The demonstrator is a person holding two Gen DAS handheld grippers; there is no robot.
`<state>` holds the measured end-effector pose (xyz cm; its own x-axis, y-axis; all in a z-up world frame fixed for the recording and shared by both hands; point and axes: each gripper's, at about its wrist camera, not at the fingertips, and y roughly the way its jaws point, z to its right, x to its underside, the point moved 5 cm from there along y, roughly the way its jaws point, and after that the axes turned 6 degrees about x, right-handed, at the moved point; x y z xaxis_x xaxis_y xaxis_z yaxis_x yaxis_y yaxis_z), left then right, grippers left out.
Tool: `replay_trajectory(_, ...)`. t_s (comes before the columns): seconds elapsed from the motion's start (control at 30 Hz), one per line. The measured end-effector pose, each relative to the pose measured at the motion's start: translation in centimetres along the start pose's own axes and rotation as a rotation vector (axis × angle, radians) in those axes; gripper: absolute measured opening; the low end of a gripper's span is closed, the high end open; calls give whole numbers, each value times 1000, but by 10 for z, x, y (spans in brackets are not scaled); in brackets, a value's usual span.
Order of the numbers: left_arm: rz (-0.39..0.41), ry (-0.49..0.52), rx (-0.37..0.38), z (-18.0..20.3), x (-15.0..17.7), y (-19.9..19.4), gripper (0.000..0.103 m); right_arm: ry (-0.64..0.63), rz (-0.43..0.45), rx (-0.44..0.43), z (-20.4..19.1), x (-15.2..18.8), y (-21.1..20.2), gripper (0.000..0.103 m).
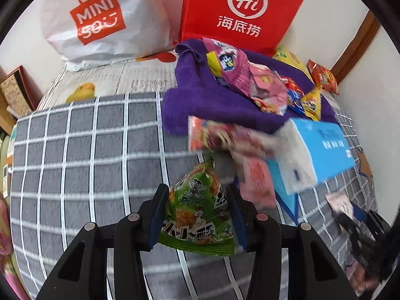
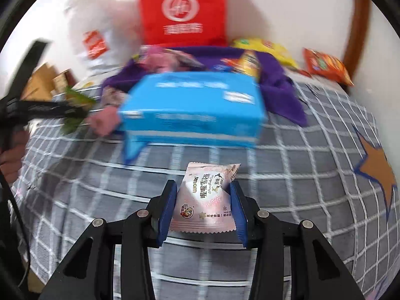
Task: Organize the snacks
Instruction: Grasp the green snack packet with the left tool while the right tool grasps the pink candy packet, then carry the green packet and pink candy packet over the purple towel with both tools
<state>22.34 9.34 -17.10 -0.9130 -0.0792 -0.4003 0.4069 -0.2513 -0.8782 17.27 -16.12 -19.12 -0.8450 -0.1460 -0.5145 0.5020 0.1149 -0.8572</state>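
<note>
Your left claw (image 1: 198, 215) is clenched on a green triangular snack packet (image 1: 197, 207); both blue pads press its sides, and the packet hangs above the grey checked blanket (image 1: 87, 150), on the near left of the blue tissue box (image 1: 317, 150).

Your right claw (image 2: 203, 207) is grasping a pale pink snack packet (image 2: 206, 197) with printed characters on its face. The packet sits between the pads, just in front of the blue tissue box (image 2: 192, 107) and over the same checked blanket (image 2: 300, 175).

Take the tissue box as your landmark. Behind it lies a purple towel (image 1: 212, 100) carrying a heap of snacks: a pink-purple packet (image 1: 232, 67), pink packets and a small yellow triangular packet (image 1: 312, 102). Pressed against the box's left side are blurred red and pink packets (image 1: 225, 135); their exact number cannot be told. Farther behind the box, a red paper bag (image 1: 242, 10) stands against the wall, and a white shopping bag (image 1: 100, 20) sits to that bag's left. Behind and to the right of the box, near the wall, lie a yellow bag (image 2: 265, 50) and an orange-red packet (image 2: 327, 66).

In the right wrist view your left claw (image 2: 72, 107) appears to the box's left, its green packet showing.
</note>
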Motion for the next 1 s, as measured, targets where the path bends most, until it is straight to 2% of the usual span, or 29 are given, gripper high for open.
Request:
replay_trajectory(0.1,-17,8,34,11,16,-6,45,27,-31,-2,11,6,13,45)
replay_trajectory(0.23,-34,20,36,23,36,-8,45,37,-25,-9,15,9,16,52)
replay_trajectory(0.33,-43,30,40,30,46,-1,45,35,-23,0,17,9,20,51)
replay_trajectory(0.5,-30,40,29,38,58,7,45,12,-9,52,17,8,24,44)
replay_trajectory(0.57,-15,35,28,38,59,7,45,39,-8,78,22,8,21,44)
replay_trajectory(0.87,4,-5,102,45,54,-17,45,143,48,44,43,-2,-17,44)
replay_trajectory(1.0,32,12,112,57,43,-36,45,131,68,50,45,-15,-32,44)
